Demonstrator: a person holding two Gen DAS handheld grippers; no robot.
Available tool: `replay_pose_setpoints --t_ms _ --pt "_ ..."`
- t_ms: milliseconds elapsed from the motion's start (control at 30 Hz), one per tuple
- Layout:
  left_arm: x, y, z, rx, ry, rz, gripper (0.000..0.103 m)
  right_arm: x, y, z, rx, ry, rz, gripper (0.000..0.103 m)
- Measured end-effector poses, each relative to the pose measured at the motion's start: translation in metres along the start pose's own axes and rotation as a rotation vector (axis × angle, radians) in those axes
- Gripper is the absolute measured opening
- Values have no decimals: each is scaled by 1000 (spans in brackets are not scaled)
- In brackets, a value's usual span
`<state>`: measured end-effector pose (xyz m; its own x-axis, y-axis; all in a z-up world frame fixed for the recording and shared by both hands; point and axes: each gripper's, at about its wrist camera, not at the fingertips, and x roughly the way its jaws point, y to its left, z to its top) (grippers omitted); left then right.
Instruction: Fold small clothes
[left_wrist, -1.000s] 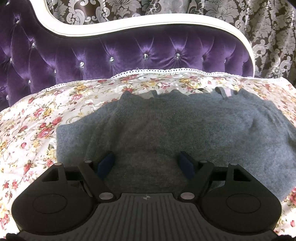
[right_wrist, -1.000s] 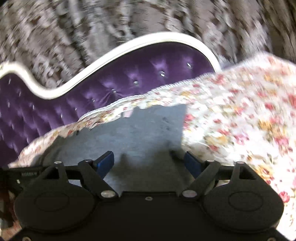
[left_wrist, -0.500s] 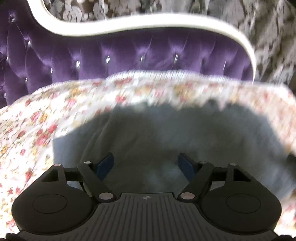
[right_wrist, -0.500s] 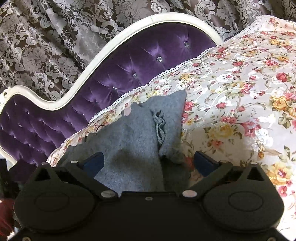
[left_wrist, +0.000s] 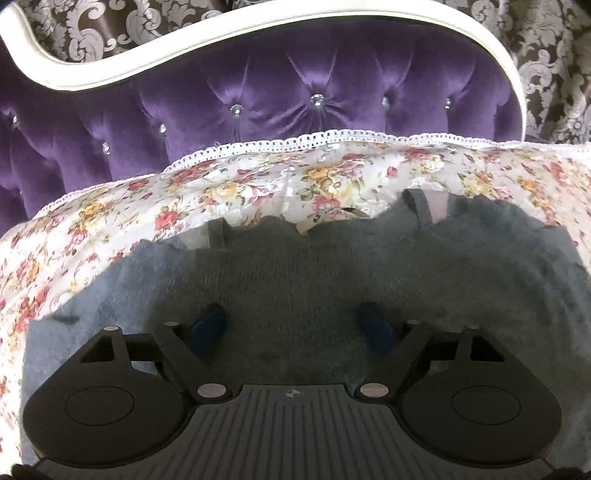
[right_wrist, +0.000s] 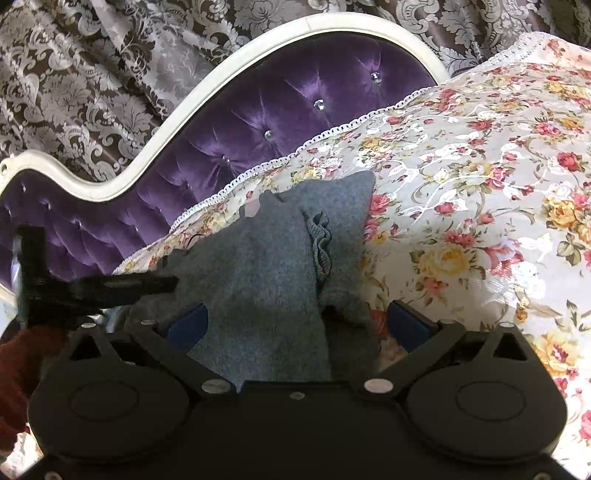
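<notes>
A grey knit sweater (left_wrist: 332, 266) lies on the floral bedspread (left_wrist: 184, 199), neckline toward the headboard. My left gripper (left_wrist: 290, 325) hovers low over its middle, jaws opening, blue pads (left_wrist: 207, 325) apart with only flat knit under them. In the right wrist view the sweater (right_wrist: 258, 258) has its right side folded in, a ribbed cuff (right_wrist: 321, 247) lying on top. My right gripper (right_wrist: 297, 323) stands wide open over the fold's near edge, its pads not pressing the cloth. The left gripper (right_wrist: 92, 284) shows as a dark blur at left.
A purple tufted headboard (left_wrist: 295, 103) with a white frame rises behind the bed, patterned curtains (right_wrist: 92, 92) beyond it. The floral bedspread (right_wrist: 480, 184) stretches to the right of the sweater. A red sleeve (right_wrist: 14, 369) shows at the lower left of the right wrist view.
The right gripper's jaws widened and let the folded-in side drop onto the sweater. The left gripper slid across the sweater, which now fills more of its view.
</notes>
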<state>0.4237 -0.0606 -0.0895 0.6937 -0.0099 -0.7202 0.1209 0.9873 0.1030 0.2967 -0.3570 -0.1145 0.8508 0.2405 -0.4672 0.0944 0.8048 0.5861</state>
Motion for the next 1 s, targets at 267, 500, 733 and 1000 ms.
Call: replay_pose_setpoints --t_ms 267,500,733,1000 --pt "-16 13 14 -59 58 -56 74 1 -1 1 -2 9 5 103" --pt "-63 0 -27 -22 -6 -105 74 -3 -15 4 98 2 65 103" --pt "-51 -2 -48 -21 5 -100 78 -5 -25 6 150 15 125 103" --pt "-52 -2 -51 -26 3 -104 79 1 -21 2 99 8 205 103"
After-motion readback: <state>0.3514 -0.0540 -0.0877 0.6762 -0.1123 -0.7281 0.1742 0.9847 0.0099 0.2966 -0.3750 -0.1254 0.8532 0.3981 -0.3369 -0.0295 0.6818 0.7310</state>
